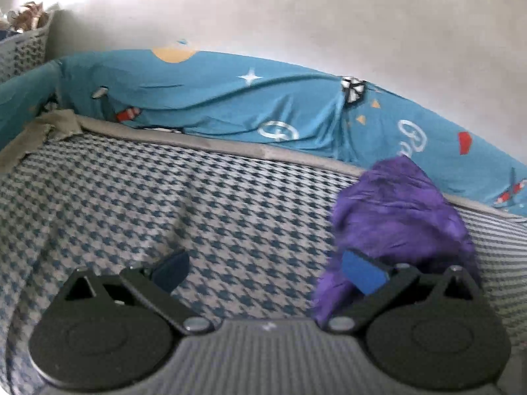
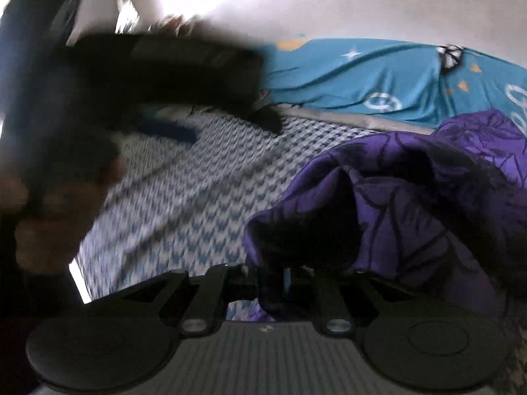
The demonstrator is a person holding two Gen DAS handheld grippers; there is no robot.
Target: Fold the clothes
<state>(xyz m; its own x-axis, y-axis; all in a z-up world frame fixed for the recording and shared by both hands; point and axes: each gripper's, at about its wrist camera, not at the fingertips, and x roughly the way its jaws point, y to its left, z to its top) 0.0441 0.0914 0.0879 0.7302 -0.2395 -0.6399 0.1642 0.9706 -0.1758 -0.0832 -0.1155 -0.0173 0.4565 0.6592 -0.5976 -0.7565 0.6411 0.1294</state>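
A crumpled purple garment (image 1: 402,210) with a dark line print lies bunched on the houndstooth bed cover (image 1: 164,197), at the right in the left wrist view. My left gripper (image 1: 266,271) is open, its blue pads wide apart over bare cover, and the right pad sits just in front of the garment's edge. In the right wrist view my right gripper (image 2: 271,279) has its jaws close together, shut on a fold of the purple garment (image 2: 411,197), which rises from the jaws and drapes to the right. A blurred hand (image 2: 59,217) holds a black tool at the left.
A teal space-print sheet (image 1: 230,98) is heaped along the bed's far side against a pale wall. A woven basket (image 1: 19,49) stands at the far left corner. A khaki cloth (image 1: 39,128) lies at the cover's far left edge. Houndstooth cover (image 2: 197,197) stretches left of the garment.
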